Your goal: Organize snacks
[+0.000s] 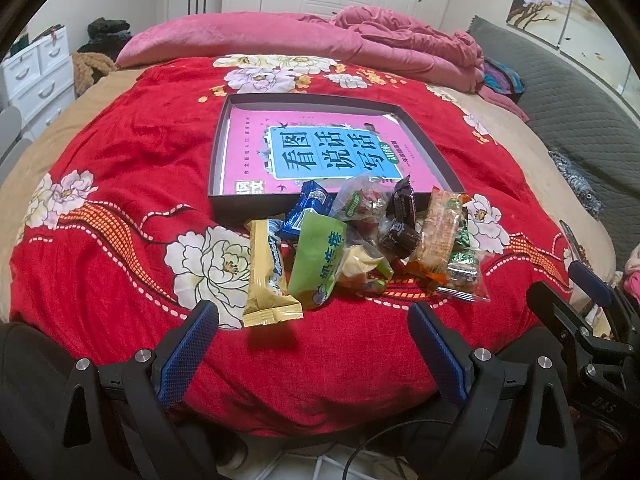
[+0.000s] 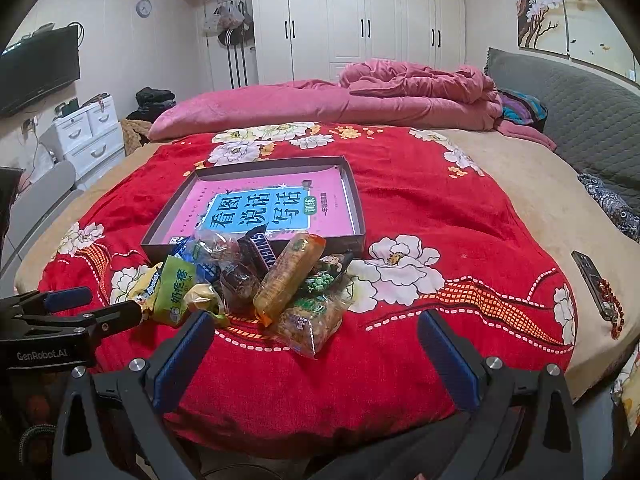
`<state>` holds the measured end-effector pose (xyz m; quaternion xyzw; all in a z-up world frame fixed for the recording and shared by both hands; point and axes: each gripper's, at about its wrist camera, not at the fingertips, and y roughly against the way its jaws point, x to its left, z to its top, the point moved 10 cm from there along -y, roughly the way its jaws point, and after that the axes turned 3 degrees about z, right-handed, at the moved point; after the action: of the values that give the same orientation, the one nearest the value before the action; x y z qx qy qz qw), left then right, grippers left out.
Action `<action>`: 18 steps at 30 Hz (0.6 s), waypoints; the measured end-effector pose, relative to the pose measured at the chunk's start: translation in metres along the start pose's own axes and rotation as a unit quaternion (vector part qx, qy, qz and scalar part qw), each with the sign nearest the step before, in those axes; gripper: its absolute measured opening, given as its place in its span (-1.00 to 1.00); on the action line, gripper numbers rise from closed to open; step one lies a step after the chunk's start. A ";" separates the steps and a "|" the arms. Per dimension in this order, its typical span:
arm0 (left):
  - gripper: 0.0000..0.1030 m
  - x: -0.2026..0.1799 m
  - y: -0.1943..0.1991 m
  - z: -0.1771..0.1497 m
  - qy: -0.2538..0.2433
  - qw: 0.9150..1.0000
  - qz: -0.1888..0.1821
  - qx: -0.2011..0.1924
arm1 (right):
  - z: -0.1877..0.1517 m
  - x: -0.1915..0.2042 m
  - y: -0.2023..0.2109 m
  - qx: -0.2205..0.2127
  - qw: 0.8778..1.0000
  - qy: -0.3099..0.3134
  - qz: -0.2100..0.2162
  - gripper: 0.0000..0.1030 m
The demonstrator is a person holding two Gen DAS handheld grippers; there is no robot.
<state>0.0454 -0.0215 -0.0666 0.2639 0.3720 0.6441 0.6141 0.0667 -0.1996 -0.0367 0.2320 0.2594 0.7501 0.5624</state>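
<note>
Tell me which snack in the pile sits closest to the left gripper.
The pale yellow wrapped bar at the pile's left edge. Its crimped end reaches nearest the open left gripper, ahead of the green packet beside it.

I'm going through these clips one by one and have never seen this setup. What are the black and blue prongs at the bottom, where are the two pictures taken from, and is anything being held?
The prongs are two hand-held grippers, one in each of a person's hands; no robot arm is involved. Each gripper carries a wide-angle camera looking forward along its two blue-padded fingers. One picture comes from the left gripper, the other from the right gripper.

Both look at a bed with a red floral blanket. On it lies a shallow dark box with a pink book inside. In front of the box sits a pile of wrapped snacks.

Both grippers are open and hold nothing. No snack lies fully in the box yet.
</note>
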 end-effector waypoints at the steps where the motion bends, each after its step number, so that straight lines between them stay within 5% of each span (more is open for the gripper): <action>1: 0.86 0.000 0.000 0.000 0.000 1.000 0.000 0.000 | 0.000 0.000 0.000 0.000 1.000 0.001 0.000 0.99; 18: 0.86 0.003 -0.003 0.002 0.005 1.000 -0.006 0.000 | 0.002 0.000 -0.005 -0.001 1.000 0.002 -0.001 0.99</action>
<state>0.0480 -0.0179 -0.0682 0.2580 0.3765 0.6421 0.6159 0.0717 -0.1985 -0.0383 0.2298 0.2597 0.7503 0.5628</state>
